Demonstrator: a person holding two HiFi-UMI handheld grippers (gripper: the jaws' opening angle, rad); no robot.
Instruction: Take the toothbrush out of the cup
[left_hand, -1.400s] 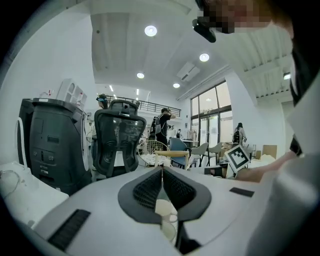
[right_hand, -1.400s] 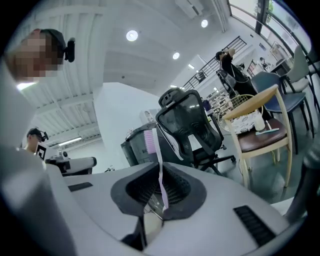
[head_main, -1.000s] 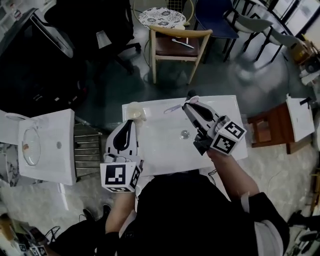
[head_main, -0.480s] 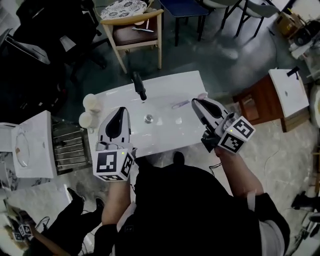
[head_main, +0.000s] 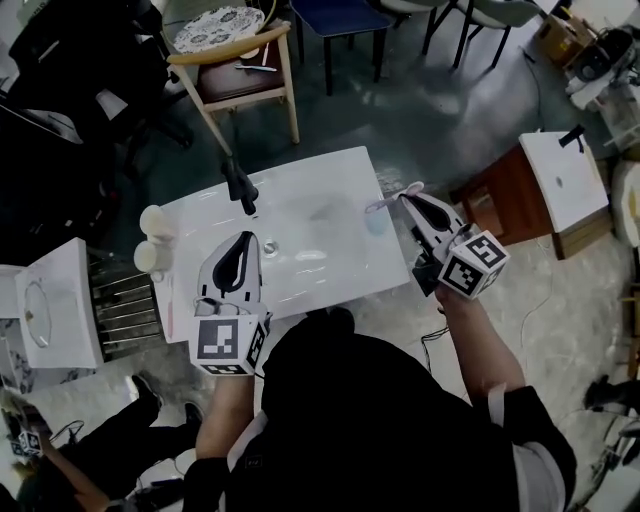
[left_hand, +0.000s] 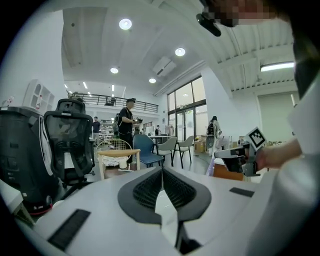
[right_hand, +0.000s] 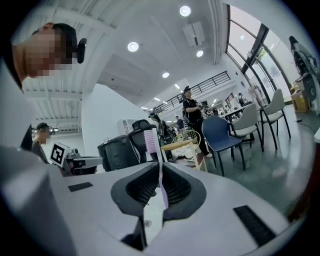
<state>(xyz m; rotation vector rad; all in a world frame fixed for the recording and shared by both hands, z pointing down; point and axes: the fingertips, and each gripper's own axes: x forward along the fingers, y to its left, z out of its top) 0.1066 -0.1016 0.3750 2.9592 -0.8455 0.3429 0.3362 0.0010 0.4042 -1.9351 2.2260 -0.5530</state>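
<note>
My right gripper (head_main: 406, 199) hangs at the right edge of the white sink table (head_main: 330, 270), shut on a pink toothbrush (head_main: 384, 205). In the right gripper view the toothbrush (right_hand: 151, 145) stands upright between the jaws of that gripper (right_hand: 159, 172), bristle head above them. Two cream cups (head_main: 152, 221) stand at the table's far left corner, well apart from the brush. My left gripper (head_main: 243, 242) hovers over the basin near the drain (head_main: 268, 247), shut and empty. The left gripper view shows that gripper (left_hand: 161, 172) with its jaws together.
A black faucet (head_main: 241, 186) rises at the back of the basin. A wooden chair (head_main: 238, 78) stands beyond the table. There is a second white basin (head_main: 45, 315) and a metal rack (head_main: 125, 305) to the left, and a brown stand (head_main: 505, 195) with a white top to the right.
My right gripper has carried the toothbrush from over the back of the basin out to the table's right edge, away from the cups. The left gripper stays over the basin.
</note>
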